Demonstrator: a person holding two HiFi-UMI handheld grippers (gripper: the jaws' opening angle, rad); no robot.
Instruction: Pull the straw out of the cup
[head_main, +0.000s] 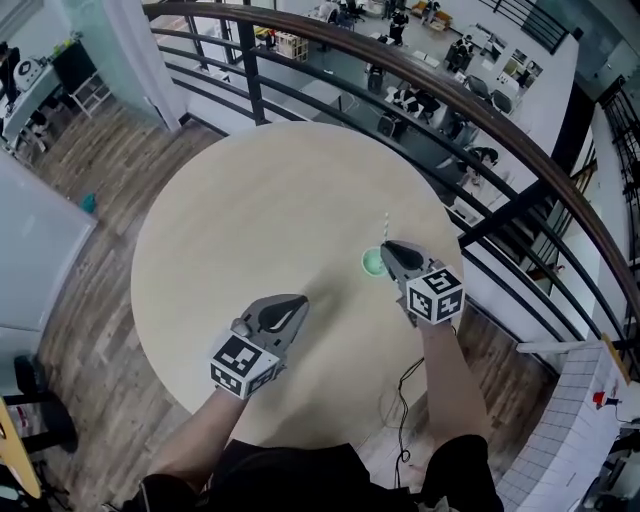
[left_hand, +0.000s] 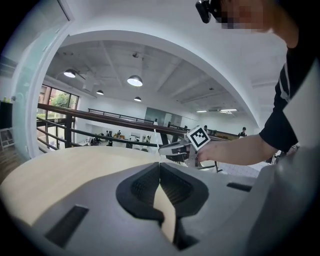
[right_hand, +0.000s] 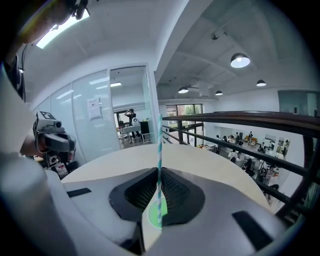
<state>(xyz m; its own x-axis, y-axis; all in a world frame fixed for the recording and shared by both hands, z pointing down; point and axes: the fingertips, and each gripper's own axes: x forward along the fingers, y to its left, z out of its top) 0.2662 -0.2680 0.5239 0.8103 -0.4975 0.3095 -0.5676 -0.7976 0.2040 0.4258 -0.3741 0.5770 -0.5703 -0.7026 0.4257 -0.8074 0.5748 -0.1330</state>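
A small green cup (head_main: 371, 264) stands on the round pale table (head_main: 250, 220), right of centre. My right gripper (head_main: 388, 246) hovers just over the cup, shut on a white straw with teal stripes (head_main: 384, 224) that stands upright. In the right gripper view the straw (right_hand: 159, 145) runs up between the closed jaws of the right gripper (right_hand: 159, 172), and its lower end hangs over the cup's green mouth (right_hand: 150, 219). I cannot tell whether it is still inside. My left gripper (head_main: 300, 301) is shut on nothing above the table's near part, left of the cup; its tips (left_hand: 160, 165) meet.
A dark curved railing (head_main: 470, 110) rings the table's far and right sides, with a lower floor of desks beyond. A black cable (head_main: 405, 385) hangs by the table's near edge. A glass wall (right_hand: 100, 120) stands to the left.
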